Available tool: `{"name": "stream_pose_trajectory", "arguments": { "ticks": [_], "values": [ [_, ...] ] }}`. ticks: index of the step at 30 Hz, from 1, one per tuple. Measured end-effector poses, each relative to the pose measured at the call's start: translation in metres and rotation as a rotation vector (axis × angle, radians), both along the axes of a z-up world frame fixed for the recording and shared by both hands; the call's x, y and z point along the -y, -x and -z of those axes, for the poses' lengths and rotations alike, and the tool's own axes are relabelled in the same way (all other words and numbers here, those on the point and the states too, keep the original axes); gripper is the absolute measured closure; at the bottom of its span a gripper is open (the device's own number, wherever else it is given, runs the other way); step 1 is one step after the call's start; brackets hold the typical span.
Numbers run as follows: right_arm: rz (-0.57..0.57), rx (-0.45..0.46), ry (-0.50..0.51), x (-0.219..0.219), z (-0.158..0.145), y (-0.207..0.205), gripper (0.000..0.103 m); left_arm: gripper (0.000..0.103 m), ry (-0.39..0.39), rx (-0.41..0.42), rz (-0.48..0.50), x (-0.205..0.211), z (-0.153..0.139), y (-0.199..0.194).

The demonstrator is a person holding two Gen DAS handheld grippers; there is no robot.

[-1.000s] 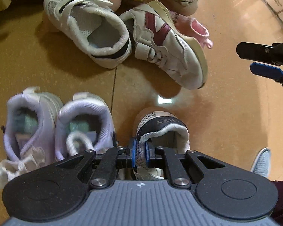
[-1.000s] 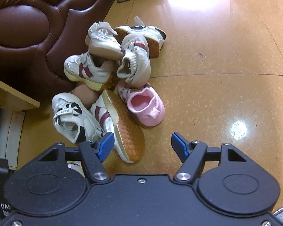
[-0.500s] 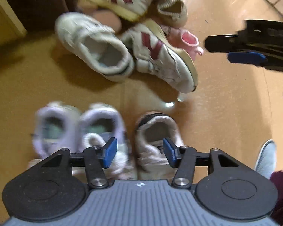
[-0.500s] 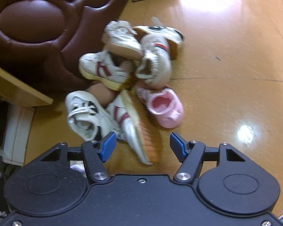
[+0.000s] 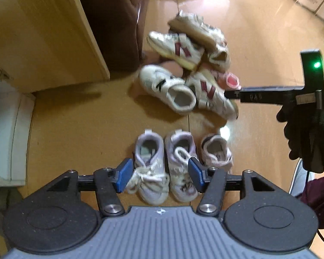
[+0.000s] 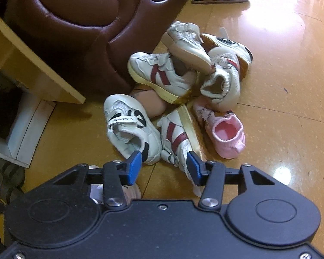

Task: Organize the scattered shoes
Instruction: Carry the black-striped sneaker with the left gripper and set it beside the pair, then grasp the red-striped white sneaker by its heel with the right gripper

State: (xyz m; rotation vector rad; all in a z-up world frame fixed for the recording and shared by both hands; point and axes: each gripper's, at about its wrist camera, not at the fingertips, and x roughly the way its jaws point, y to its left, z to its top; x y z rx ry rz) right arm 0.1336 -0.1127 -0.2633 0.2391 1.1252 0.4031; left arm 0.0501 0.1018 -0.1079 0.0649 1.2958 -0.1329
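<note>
We count three shoes in a row on the floor. The pile holds seven: six white, one pink shoe.

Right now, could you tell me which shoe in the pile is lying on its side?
The red-striped white sneaker nearest the right gripper: its tan sole faces sideways, towards the pink shoe.

Warm indoor light is washing over the glossy tan tiled floor, throwing white glare patches toward the upper right and a small bright spot lower right. The left wrist view is smearing with motion blur across the heap of white and red children's sneakers, while the right wrist view is staying sharper. Fisheye distortion is bending the edges, and the brown padded leather sofa is casting dark shadow beside it.
</note>
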Motion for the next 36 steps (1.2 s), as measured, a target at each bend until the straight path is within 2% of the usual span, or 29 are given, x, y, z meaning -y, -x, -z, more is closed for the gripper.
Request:
{"name": "stream_pose_trajectory", "arguments": {
  "ticks": [7,9,13,17,22,27,32,36],
  "values": [
    [0.021,0.004,0.032,0.005,-0.003,-0.041,0.054,0.047,0.071,-0.033,0.023,0.011,0.007,-0.018],
    [-0.018,0.014,0.067,0.005,-0.002,-0.061,0.054,0.047,0.097,-0.044,0.009,0.012,0.011,-0.026],
    [-0.141,0.052,0.179,0.012,-0.005,-0.088,0.054,0.047,0.098,-0.031,-0.004,0.012,0.012,-0.035],
    [-0.143,0.031,0.201,0.030,-0.009,-0.111,0.054,0.047,0.111,-0.029,-0.025,0.013,0.015,-0.044],
    [-0.133,0.021,0.176,0.031,-0.001,-0.108,0.054,0.047,0.120,-0.027,-0.045,0.015,0.015,-0.053],
    [-0.161,0.006,0.157,0.019,0.016,-0.083,0.054,0.047,0.098,-0.011,-0.074,0.007,0.011,-0.052],
    [-0.258,0.000,0.207,-0.002,0.033,-0.052,0.054,0.047,0.080,-0.022,-0.092,0.002,0.015,-0.050],
    [-0.297,0.014,0.252,-0.015,0.039,-0.043,0.054,0.046,0.083,-0.024,-0.087,0.004,0.015,-0.050]
  ]
}}
